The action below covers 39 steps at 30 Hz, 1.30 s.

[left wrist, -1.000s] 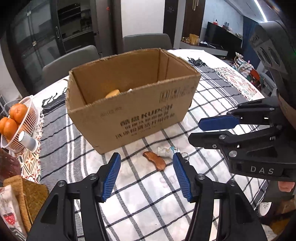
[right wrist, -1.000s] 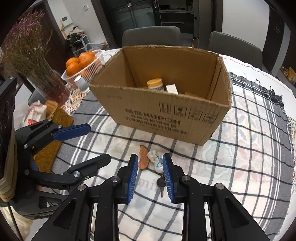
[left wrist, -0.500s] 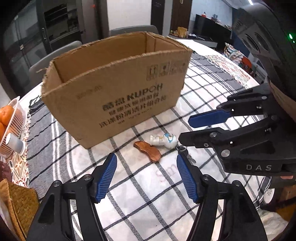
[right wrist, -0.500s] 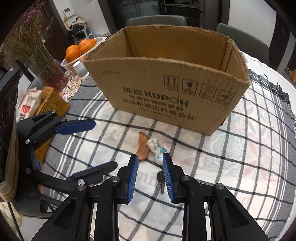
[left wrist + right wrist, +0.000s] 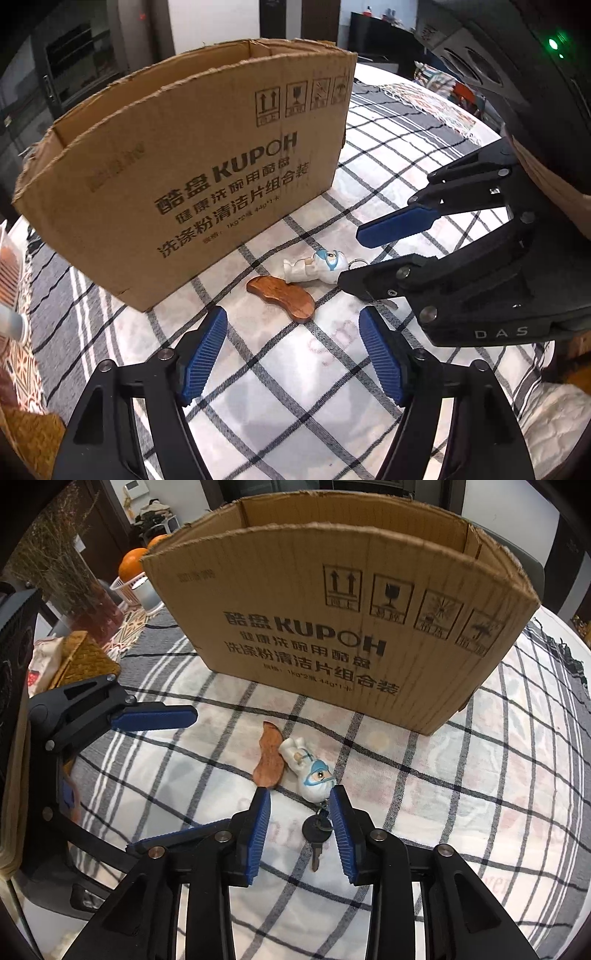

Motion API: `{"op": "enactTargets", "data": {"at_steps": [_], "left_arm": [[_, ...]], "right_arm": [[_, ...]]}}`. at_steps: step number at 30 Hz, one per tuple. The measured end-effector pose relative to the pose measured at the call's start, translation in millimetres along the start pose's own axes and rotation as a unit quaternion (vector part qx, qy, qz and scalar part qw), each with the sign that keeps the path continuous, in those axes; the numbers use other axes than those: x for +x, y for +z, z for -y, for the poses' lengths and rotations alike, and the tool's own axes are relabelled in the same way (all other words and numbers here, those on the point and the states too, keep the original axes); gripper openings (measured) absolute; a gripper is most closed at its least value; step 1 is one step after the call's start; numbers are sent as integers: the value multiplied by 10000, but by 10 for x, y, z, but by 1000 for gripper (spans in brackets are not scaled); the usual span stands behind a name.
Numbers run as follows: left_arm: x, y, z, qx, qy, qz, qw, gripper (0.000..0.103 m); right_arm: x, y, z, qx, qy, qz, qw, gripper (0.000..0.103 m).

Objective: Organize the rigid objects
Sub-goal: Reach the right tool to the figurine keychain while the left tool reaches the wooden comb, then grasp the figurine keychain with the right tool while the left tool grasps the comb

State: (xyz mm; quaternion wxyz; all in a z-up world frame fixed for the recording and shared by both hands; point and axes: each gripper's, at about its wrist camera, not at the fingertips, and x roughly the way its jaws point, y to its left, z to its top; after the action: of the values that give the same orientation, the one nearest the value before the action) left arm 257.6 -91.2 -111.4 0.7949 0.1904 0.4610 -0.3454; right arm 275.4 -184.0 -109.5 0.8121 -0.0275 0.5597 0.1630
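Observation:
A small brown wooden piece (image 5: 282,297) and a white-and-blue figurine keychain (image 5: 316,266) lie side by side on the checked tablecloth in front of an open cardboard box (image 5: 207,173). My left gripper (image 5: 291,332) is open, low over the cloth, just short of the wooden piece. My right gripper (image 5: 300,812) is open, its fingertips either side of the figurine's (image 5: 310,773) head end, with its black key (image 5: 316,830) lying between the fingers. The wooden piece (image 5: 269,757) lies left of the figurine. The box (image 5: 343,627) hides its contents.
A white basket of oranges (image 5: 135,566) and a vase of dried flowers (image 5: 70,576) stand left of the box. A woven mat (image 5: 83,657) lies at the table's left edge. Chairs stand behind the table.
Both grippers have moved down and forward towards the wooden piece and the figurine. The box interior has dropped out of sight. The right fingertips now flank the figurine.

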Motion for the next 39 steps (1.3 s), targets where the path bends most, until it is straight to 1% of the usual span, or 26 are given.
{"op": "enactTargets", "data": {"at_steps": [4, 14, 22, 29, 33, 35, 36, 39], "left_arm": [[100, 11, -7, 175, -99, -103, 9997, 74], [324, 70, -13, 674, -173, -258, 9972, 74], [485, 125, -67, 810, -275, -266, 9960, 73], [607, 137, -87, 831, -322, -229, 9958, 73], [598, 64, -111, 831, -368, -198, 9957, 66], [567, 41, -103, 867, -391, -163, 9953, 60], [561, 35, -96, 888, -410, -149, 9951, 56], [551, 15, -91, 853, -367, -139, 9956, 55]], "right_arm": [[88, 5, 9, -14, -3, -102, 9999, 35], [283, 15, 53, -51, 2, -304, 9995, 35], [398, 72, 51, -46, -35, -310, 9995, 35], [492, 121, 41, -71, -122, -330, 9994, 35], [521, 107, 71, -48, -150, -331, 9993, 35], [526, 101, 69, -68, -171, -292, 9994, 35], [522, 94, 62, -79, -181, -272, 9994, 33], [522, 90, 44, -113, -176, -258, 9994, 30]]}}
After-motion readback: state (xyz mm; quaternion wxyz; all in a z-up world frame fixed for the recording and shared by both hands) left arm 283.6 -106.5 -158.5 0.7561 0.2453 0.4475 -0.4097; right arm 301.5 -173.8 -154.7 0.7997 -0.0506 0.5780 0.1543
